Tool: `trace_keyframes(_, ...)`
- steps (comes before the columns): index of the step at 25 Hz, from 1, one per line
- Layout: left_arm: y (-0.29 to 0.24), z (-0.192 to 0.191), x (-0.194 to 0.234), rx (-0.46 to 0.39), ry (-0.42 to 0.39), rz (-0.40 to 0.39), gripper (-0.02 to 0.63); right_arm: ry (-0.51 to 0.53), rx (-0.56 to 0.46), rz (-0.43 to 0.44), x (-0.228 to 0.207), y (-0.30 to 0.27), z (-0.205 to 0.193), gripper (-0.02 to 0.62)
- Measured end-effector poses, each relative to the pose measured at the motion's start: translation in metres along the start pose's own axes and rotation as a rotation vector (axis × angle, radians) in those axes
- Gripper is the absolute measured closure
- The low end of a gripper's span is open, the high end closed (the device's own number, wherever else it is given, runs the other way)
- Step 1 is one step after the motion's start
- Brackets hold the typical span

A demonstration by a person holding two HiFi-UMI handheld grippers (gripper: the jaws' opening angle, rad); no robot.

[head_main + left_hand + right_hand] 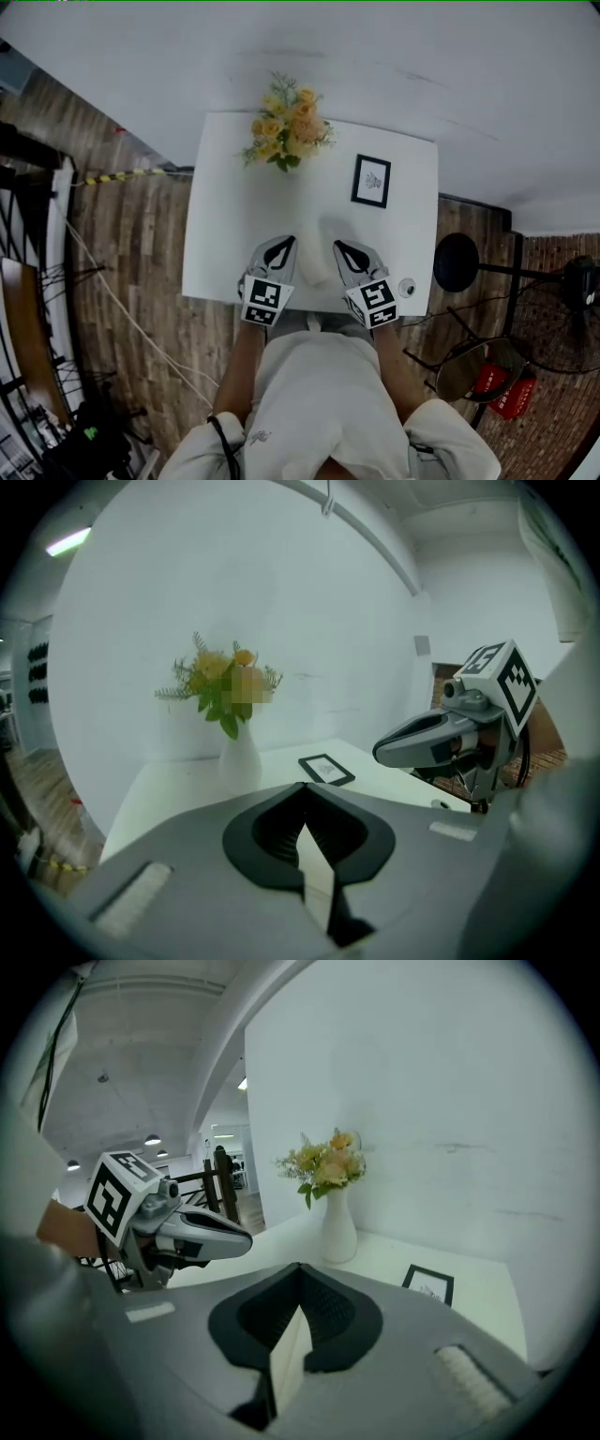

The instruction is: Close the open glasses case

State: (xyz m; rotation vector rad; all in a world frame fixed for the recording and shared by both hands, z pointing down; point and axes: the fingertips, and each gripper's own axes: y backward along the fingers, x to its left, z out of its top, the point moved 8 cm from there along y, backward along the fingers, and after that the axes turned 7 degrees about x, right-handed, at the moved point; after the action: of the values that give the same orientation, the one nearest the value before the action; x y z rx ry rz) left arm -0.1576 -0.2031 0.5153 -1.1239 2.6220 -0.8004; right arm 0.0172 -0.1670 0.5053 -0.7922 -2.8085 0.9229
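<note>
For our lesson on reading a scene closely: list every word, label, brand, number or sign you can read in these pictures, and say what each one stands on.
No text can be read in any view.
Left tool and right tool: black-and-white square marker patterns, which are codes, not letters or numbers.
Framed picture: a small drawing; any print on it is too small to read.

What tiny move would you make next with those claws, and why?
Probably ease the right claw inward to the pale shape on the table between it and the left claw, likely the case, though too washed out to be sure. Both claws are shut at the table's near edge, and neither seems to touch it.
</note>
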Motion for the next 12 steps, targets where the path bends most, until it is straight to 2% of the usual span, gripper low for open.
trace_keyframes(7, 0.035, 0.048, -0.013, -0.132, -0.054, 0.043, 0.586, 0.055, -0.163, -0.031, 0.000, 0.046, 0.036, 0.592)
trace_keyframes(12, 0.057, 0.065, -0.033, -0.185, -0.049, 0.091, 0.586, 0.083, -0.226, -0.020, -0.004, 0.078, 0.046, 0.592)
